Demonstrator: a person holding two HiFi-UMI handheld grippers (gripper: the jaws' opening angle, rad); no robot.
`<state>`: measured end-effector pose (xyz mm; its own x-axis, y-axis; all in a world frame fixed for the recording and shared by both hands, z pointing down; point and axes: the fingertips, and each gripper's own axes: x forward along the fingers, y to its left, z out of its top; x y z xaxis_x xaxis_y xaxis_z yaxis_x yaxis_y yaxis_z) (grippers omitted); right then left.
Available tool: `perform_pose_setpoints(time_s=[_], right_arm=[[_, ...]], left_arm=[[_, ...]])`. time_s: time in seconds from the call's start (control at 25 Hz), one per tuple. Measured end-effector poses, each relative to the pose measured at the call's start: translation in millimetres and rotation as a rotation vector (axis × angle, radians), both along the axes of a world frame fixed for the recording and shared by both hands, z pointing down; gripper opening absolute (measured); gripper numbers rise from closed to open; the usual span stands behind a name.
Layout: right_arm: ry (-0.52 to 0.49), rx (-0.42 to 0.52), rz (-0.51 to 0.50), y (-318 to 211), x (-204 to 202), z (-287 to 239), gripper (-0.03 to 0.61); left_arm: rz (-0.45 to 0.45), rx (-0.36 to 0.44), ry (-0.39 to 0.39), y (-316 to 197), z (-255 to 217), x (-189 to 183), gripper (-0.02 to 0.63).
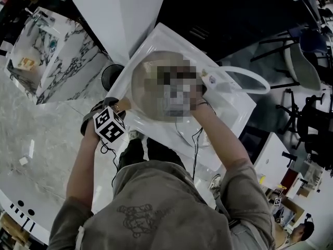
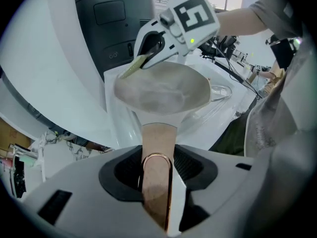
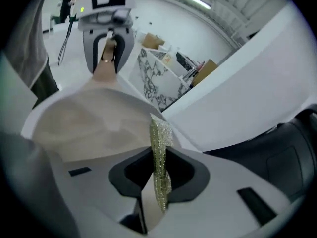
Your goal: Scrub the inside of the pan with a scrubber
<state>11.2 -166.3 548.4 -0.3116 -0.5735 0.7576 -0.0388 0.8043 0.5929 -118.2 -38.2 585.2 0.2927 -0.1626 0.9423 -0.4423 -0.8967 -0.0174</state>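
Observation:
A beige pan (image 2: 163, 90) is held up over a white sink (image 1: 229, 113). My left gripper (image 2: 157, 175) is shut on the pan's handle (image 2: 158, 138), a flat copper-toned strip with a ring at its end. In the head view its marker cube (image 1: 109, 125) sits at the pan's (image 1: 138, 87) left. My right gripper (image 3: 158, 175) is shut on a glittery green-gold scrubber (image 3: 159, 152). Seen from the left gripper view, the right gripper (image 2: 148, 46) holds the scrubber (image 2: 132, 67) at the pan's far rim. A blurred patch hides the pan's middle in the head view.
A black bin (image 1: 111, 74) stands left of the sink, against a white wall panel (image 1: 104, 14). A marbled white box (image 1: 52, 51) is at far left. Chairs (image 1: 307, 61) and tables (image 1: 276, 155) fill the right side. Cables hang along the person's arms.

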Motion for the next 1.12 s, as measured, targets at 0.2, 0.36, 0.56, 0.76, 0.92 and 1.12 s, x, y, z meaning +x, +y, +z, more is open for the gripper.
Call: perform_pose_setpoints(time_s=[0.2, 0.36, 0.56, 0.76, 0.92, 1.12], right_arm=[[0.16, 0.094, -0.055, -13.0, 5.6, 33.4, 0.075], [0.244, 0.083, -0.063, -19.0, 20.1, 51.5, 0.075], [0.334, 0.027, -0.065, -10.9, 41.7, 71.9, 0.075], [0.345, -0.127, 0.037, 10.6, 69.2, 87.3, 0.075], [0.309, -0.291, 0.163, 33.7, 92.3, 90.2, 0.075], [0.24, -0.493, 0.31, 67.6, 108.3, 88.3, 0.075]], left_arm=[[-0.002, -0.002, -0.002, 2.0, 0.4, -3.0, 0.201], [-0.003, -0.003, 0.004, 1.3, 0.2, 0.1, 0.201], [-0.006, -0.011, 0.01, 1.0, -0.2, 0.2, 0.201], [-0.004, -0.012, 0.015, 0.8, 0.8, -1.4, 0.201], [-0.003, -0.007, 0.014, 0.5, 0.4, -0.6, 0.201], [-0.003, -0.01, 0.016, 1.5, -0.1, -0.2, 0.201]])
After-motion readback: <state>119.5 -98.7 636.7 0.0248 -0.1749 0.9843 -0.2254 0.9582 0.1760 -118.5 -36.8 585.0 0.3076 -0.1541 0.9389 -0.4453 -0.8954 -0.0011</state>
